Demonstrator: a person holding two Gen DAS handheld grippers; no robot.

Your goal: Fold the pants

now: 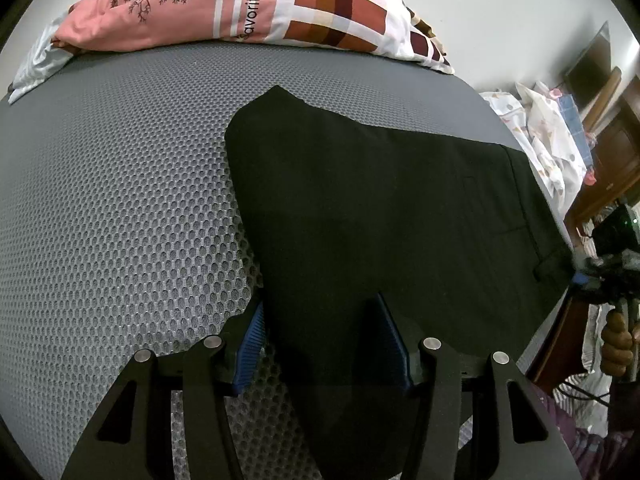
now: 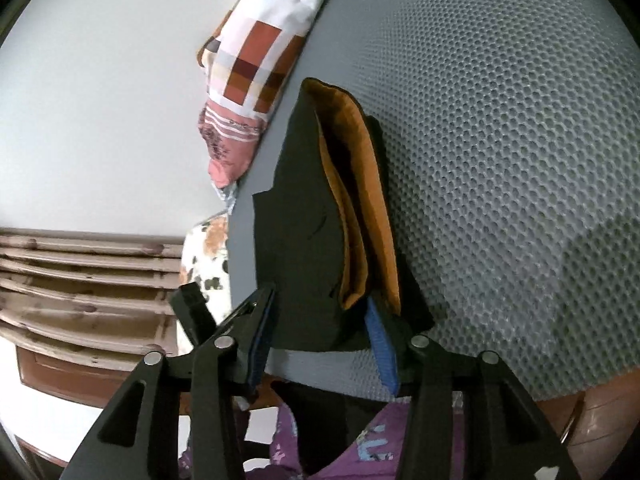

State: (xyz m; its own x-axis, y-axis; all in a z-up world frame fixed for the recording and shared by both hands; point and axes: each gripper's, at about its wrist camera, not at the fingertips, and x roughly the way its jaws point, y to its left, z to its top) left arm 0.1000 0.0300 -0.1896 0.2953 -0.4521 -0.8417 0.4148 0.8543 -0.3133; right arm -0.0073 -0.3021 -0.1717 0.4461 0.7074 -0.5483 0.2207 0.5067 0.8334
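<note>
Pants point(image 1: 380, 208) flat on bed point(image 1: 120, 200). Left tool point(image 1: 324, 336) wide open, straddling fabric. Right tool point(image 2: 320, 320) open around waistband, not clamped.

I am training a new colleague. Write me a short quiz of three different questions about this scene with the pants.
1. True or false: the black pants lie on a grey mesh mattress.
2. What colour is the lining at the open waistband? A) white B) orange C) blue
3. Fill in: the left gripper has its fingers spread on either side of the ____ fabric.

Key
1. True
2. B
3. black; the right gripper is open around the waist end as well.
</note>
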